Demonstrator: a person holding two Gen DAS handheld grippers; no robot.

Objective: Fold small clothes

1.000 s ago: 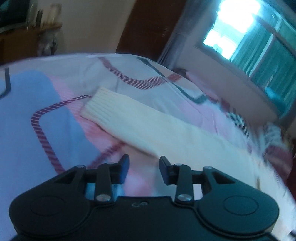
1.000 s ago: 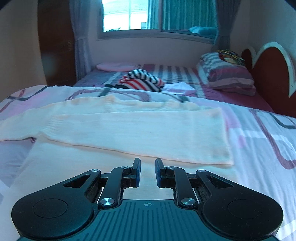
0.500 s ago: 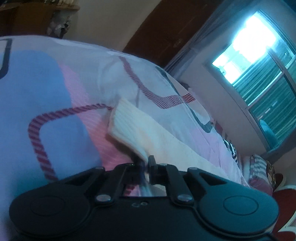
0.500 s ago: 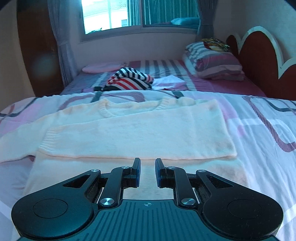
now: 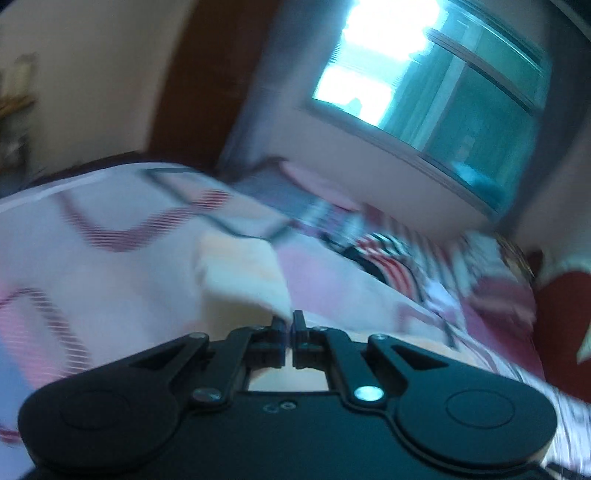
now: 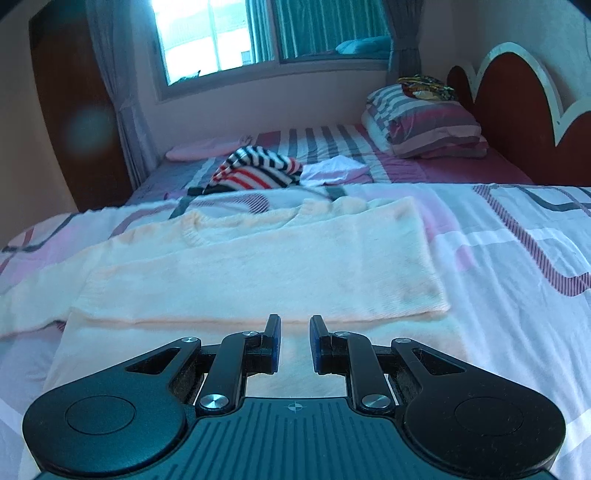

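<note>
A cream knit sweater (image 6: 258,273) lies flat on the bed, its right sleeve folded across the body and its left sleeve stretched out to the left. My left gripper (image 5: 289,320) is shut on the cuff end of that left sleeve (image 5: 243,277) and holds it lifted above the bedspread; this view is blurred. My right gripper (image 6: 294,325) is open and empty, low over the sweater's lower part near its hem.
The sweater rests on a pink, white and blue patterned bedspread (image 6: 517,258). A striped garment (image 6: 255,171) and a white cloth (image 6: 334,170) lie further back on the bed. Striped pillows (image 6: 421,122) lean by the red headboard (image 6: 517,110). A window (image 6: 258,33) is behind.
My left gripper closed on the sleeve cuff and has lifted and swung it to the right. My right gripper has stayed open and has moved slightly closer over the sweater.
</note>
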